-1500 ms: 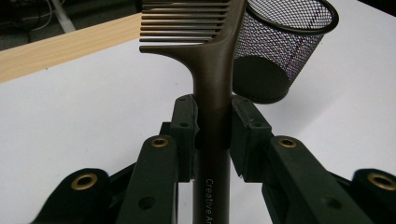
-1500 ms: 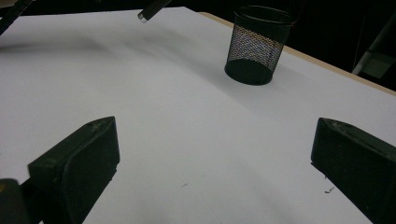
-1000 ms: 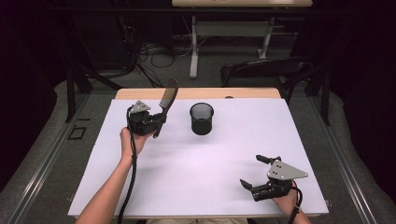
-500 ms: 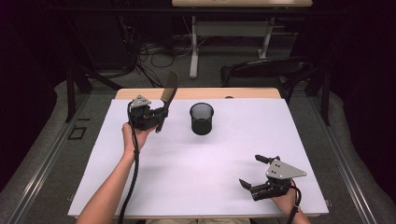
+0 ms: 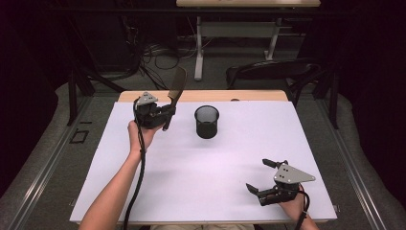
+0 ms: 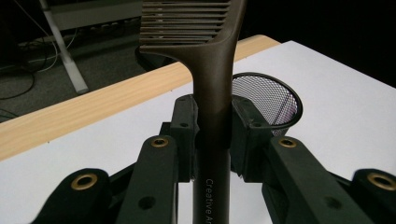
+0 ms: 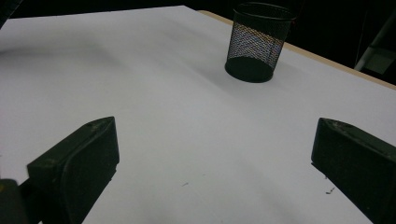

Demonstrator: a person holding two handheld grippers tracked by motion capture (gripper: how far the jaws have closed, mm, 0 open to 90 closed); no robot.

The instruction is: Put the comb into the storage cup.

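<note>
Comb (image 6: 212, 84), dark brown smooth plastic with wide straight teeth, handle printed "Creative Ar…", stands clamped in the left gripper (image 5: 165, 114), just left of the round black wire-mesh cup (image 5: 207, 122); right gripper (image 5: 263, 177) gapes, nothing held

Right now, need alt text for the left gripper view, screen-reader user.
The left gripper is shut on the handle of a dark brown comb, held upright with its teeth at the top of the picture. Behind it a black mesh cup stands open-topped on the white table, whose wooden far edge shows beyond.
</note>
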